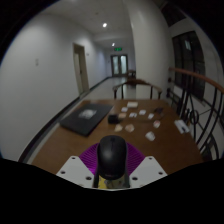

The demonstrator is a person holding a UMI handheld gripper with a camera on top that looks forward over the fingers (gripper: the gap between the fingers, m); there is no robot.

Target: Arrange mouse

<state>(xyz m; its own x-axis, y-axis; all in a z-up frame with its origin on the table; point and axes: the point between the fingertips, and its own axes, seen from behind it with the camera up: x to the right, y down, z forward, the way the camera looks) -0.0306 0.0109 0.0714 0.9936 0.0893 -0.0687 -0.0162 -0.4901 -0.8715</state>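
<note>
A black computer mouse (112, 154) stands upright between my gripper's fingers, its rounded back facing the camera. My gripper (112, 166) is shut on it, with the purple pads (91, 159) pressing on both of its sides. The mouse is held over the near edge of a brown wooden table (160, 148). A dark rectangular mat (88, 118) lies flat on the table beyond the fingers, to the left.
Several small white objects (131, 124) lie scattered on the table beyond the mouse, to the right of the mat. Chairs (136, 90) stand at the far end. A railing (203, 100) runs along the right. A corridor with doors lies beyond.
</note>
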